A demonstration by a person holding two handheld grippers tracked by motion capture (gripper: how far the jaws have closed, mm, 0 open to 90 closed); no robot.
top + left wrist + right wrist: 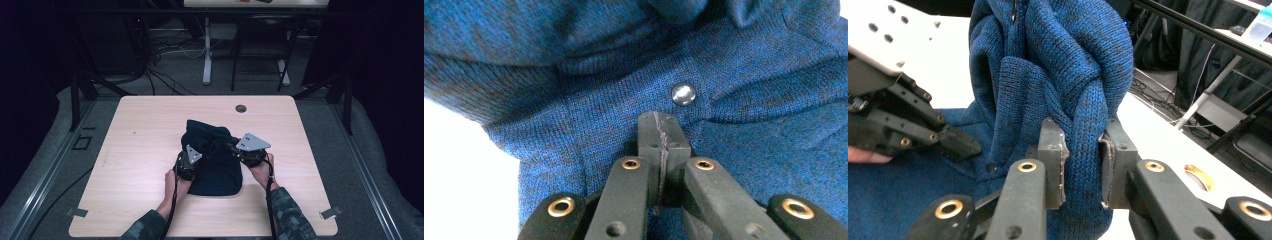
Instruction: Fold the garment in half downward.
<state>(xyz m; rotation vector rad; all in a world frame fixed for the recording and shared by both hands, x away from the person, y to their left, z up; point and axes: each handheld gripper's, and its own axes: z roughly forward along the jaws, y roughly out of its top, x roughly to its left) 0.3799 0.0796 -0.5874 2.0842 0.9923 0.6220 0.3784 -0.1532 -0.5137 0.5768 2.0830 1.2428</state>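
A dark blue knit garment lies bunched in the middle of the wooden table. My left gripper is at the garment's left side. In the left gripper view its jaws are pressed together, pinching a thin bit of the knit just below a silver snap button. My right gripper is at the garment's right side. It is shut on a thick rolled fold of the knit, lifted off the table. The left gripper appears at the left of the right gripper view.
A round cable hole sits near the table's far edge, also in the right gripper view as a hole. Behind the table are a white desk leg, a dark chair frame and floor cables.
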